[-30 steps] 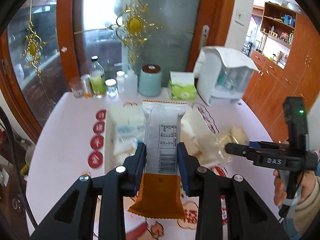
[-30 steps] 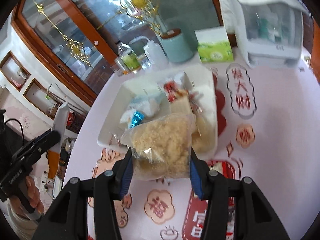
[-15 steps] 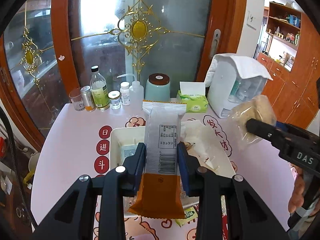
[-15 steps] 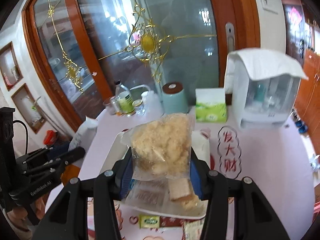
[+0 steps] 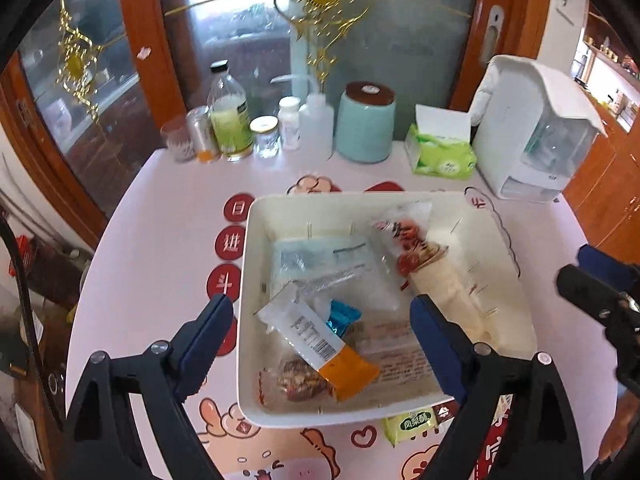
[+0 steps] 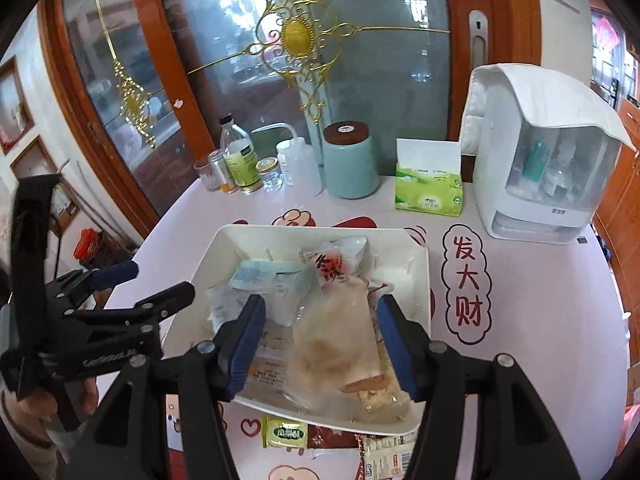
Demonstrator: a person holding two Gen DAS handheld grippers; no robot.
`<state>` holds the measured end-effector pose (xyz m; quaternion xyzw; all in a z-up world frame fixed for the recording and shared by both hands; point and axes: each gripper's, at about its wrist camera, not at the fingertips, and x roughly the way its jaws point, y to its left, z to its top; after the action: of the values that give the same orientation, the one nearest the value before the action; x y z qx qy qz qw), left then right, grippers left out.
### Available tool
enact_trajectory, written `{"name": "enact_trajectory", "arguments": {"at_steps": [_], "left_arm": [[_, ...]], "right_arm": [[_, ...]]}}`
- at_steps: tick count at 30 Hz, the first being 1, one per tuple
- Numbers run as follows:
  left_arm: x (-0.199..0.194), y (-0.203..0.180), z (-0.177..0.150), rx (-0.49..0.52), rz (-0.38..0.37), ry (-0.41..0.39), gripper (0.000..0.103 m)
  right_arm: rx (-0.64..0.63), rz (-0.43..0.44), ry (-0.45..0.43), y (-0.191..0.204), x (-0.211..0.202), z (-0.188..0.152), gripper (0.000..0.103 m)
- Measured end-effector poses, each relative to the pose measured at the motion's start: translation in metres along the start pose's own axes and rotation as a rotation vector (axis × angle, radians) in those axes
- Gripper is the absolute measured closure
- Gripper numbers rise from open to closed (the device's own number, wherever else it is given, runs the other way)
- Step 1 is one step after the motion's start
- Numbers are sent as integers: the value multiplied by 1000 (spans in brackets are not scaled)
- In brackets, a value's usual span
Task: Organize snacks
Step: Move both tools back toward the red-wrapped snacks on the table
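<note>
We are in the release step: both packets go into the white tray [image 5: 508, 240] at the centre of each frame. Our left gripper [image 5: 320, 332] has just been opening its fingers and they stand wide, nothing between them; the orange-ended bar [image 5: 320, 344] lies loose in the tray at lower centre. Our right gripper [image 6: 320, 336] has also just been opening its fingers; the clear crumb bag [image 6: 340, 344] lies in the tray between them and looks free of the pads, though haze leaves us unsure. To do this well we lift straight up and clear before swinging away, so no wrapper snags a pad and drags out. Counting in the left wrist view, the tray holds about six packets we can separate: the bar, a blue foil piece [image 5: 342, 316], a nut bar [image 5: 300, 380], a pale flat pack [image 5: 316, 256], a red-printed bag [image 5: 404, 232], a long cream roll [image 5: 448, 284]. On the surface [image 6: 520, 360] below the tray's near rim, at least three snacks wait, including one green packet [image 6: 285, 434].
</note>
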<state>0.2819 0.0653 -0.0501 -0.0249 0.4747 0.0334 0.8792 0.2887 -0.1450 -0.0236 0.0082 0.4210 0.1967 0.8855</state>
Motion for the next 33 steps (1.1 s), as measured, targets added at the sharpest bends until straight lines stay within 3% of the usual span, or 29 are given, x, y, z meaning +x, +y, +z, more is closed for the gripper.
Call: {"name": "enact_trajectory", "arguments": {"at_steps": [15,27,33], "left_arm": [[-16,-16,-24,-2,3,-2,14],[-32,-73,-56,67,-29,-9,14],[-32,-111,-78,150,-65,5,14]], "right_arm": [[-19,-7,31,-17,-20,-25,38],[-25,-46,45,-55,-58,-61,38],[-37,-78,74,-75,-68,-89,38]]}}
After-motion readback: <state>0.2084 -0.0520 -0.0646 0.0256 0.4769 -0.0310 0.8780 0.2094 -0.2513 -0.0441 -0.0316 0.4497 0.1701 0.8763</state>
